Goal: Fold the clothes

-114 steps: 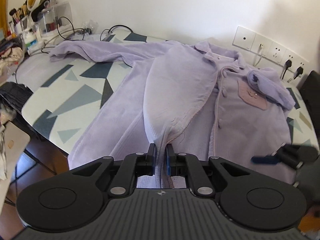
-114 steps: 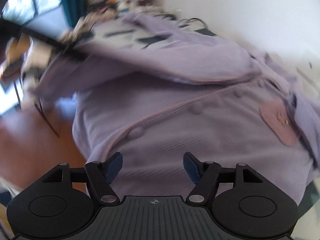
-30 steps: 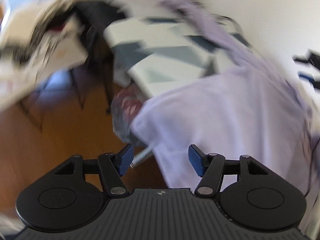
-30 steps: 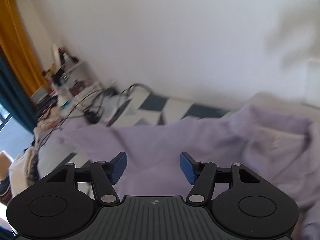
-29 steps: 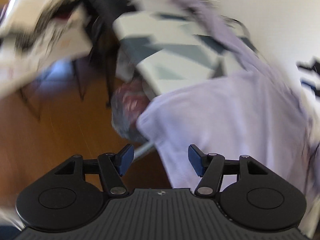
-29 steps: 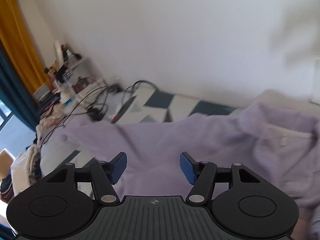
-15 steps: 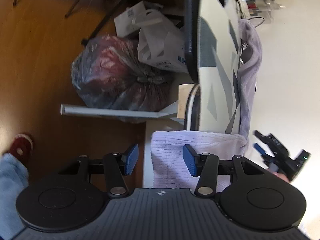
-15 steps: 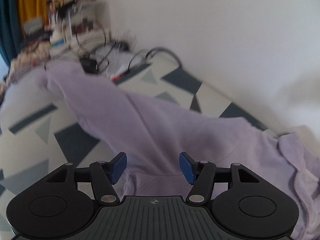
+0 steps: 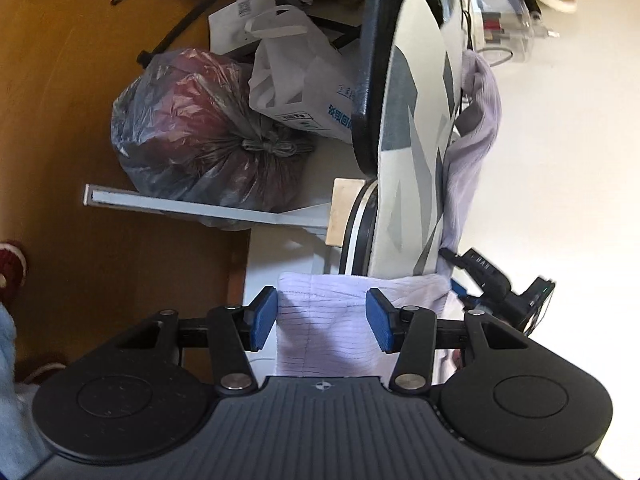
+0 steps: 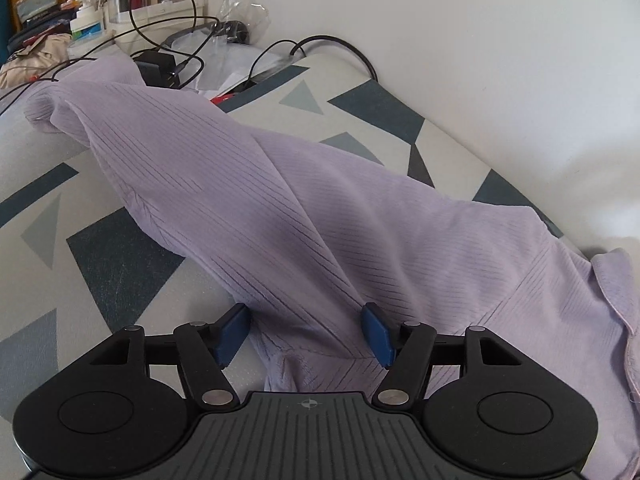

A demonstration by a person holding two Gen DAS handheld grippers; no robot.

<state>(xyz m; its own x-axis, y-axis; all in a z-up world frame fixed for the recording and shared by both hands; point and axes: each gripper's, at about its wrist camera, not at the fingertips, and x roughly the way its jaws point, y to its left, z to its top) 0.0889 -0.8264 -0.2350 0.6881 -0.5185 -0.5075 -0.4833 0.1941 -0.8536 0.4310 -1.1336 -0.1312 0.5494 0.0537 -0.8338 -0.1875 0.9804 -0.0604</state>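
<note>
While both grippers (image 9: 321,322) (image 10: 303,334) gape over the lilac garment (image 10: 280,200), a knotted bag (image 9: 192,136) holds something red.

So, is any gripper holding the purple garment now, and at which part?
No. The left gripper is open around the lilac garment's hem, and the right gripper is open near the sleeve base.

Left gripper (image 9: 322,320): rolled sideways, jaws wide apart, blue pads either side of fabric, not pinching.
Right gripper (image 10: 306,336): level, low, jaws wide apart, pads flanking cloth, no grip.
Right gripper seen from left view (image 9: 496,284): black body beyond left gripper; jaw state unclear there.
Person: slipper foot (image 9: 10,270) at left edge.
</note>
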